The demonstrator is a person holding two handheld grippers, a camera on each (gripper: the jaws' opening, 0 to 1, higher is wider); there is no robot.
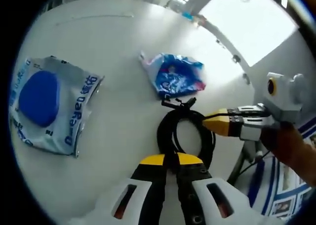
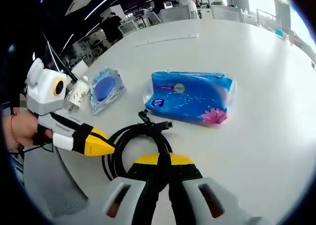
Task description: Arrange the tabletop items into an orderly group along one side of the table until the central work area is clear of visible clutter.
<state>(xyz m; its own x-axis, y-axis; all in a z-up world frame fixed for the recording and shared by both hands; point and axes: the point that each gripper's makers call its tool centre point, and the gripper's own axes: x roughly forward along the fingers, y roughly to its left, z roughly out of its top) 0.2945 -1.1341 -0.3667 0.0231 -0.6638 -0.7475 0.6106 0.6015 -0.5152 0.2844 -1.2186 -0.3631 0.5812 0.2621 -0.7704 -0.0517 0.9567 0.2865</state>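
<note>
A coiled black cable (image 1: pixel 185 131) (image 2: pixel 140 141) lies on the white table near its edge. My left gripper (image 1: pixel 170 159) is shut on the near side of the coil; in the right gripper view it (image 2: pixel 98 145) comes in from the left with its yellow tips against the coil. My right gripper (image 2: pixel 163 159) is shut on the opposite side of the coil and enters the left gripper view from the right (image 1: pixel 217 122). A blue tissue pack (image 1: pixel 175 75) (image 2: pixel 190 96) lies just beyond the cable. A wipes pack with a blue lid (image 1: pixel 47 104) (image 2: pixel 104 89) lies farther off.
The white round table (image 1: pixel 113 42) (image 2: pixel 247 47) has broad bare surface beyond the packs. A small white cup-like item (image 2: pixel 78 94) stands beside the wipes pack at the table's edge. People and desks stand in the room behind. A hand (image 2: pixel 19 128) holds the left gripper.
</note>
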